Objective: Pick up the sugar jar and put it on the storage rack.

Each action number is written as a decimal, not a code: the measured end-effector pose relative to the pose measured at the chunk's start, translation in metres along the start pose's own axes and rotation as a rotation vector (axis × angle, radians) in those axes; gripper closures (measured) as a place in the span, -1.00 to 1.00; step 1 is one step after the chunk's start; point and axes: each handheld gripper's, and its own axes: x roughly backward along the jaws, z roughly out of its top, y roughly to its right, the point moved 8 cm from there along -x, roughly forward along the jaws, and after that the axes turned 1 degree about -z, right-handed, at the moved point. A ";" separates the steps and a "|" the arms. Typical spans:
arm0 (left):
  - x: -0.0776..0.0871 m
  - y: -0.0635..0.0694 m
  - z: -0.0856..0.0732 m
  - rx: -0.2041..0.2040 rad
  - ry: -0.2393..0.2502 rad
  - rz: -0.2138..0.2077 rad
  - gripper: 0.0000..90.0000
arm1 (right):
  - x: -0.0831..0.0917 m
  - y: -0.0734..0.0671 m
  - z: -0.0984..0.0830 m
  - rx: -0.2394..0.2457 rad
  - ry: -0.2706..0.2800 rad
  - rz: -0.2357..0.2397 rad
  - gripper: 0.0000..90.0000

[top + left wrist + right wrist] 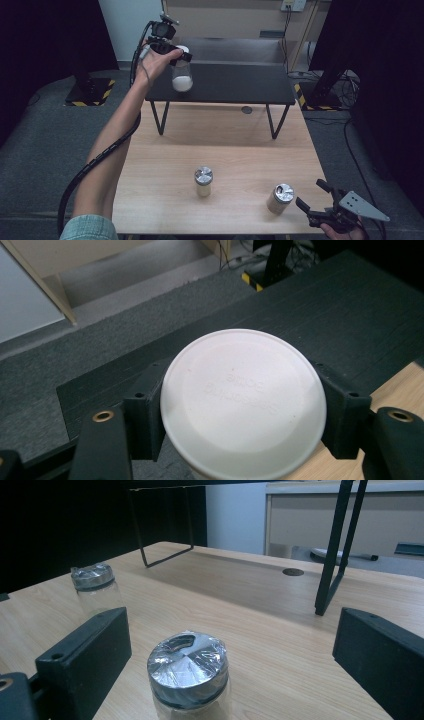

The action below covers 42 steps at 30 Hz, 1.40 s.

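A: Left gripper (176,52) is up at the far end, out over the black shelf (240,82), and it's clenched around the white lid (243,402) of a clear jar (182,76). The left gripper view looks straight down on that lid, with a jaw pressed against each side.

B: And the jar hangs directly beneath the jaws, white powder in its bottom. Is it sitting on the shelf or just above it? I can't tell from here.

A: My read: this is the placing step, setting that jar on the shelf. Next it needs a steady lowering until the base is flat, then the jaws spread so the lid comes free without tipping it.

B: Right gripper (314,196) is low at the near edge of the wooden table (165,200), jaws spread wide, gripping nothing. Just ahead of it, between the jaws in the right gripper view, stands a foil-capped jar (188,676).

A: Further off to its left there's a second foil-capped jar (95,588), upright, well apart from the first.

B: Probably the next pickup is the near one. That calls for a short push forward, jaws level around the cap or body, then a squeeze.
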 end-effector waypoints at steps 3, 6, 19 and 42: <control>-0.005 0.000 0.003 0.005 0.005 0.005 -0.27 | 0.000 0.000 0.000 -0.002 0.002 -0.001 -0.94; -0.009 -0.001 0.004 0.010 0.008 0.002 -0.27 | 0.000 0.001 -0.001 -0.003 0.004 -0.001 -0.94; -0.018 -0.009 0.004 0.034 -0.008 0.015 -0.27 | 0.000 0.001 -0.001 -0.006 0.003 0.001 -0.93; -0.023 -0.008 -0.005 0.022 0.019 0.033 -0.67 | 0.000 0.001 -0.001 -0.007 -0.001 0.001 -0.93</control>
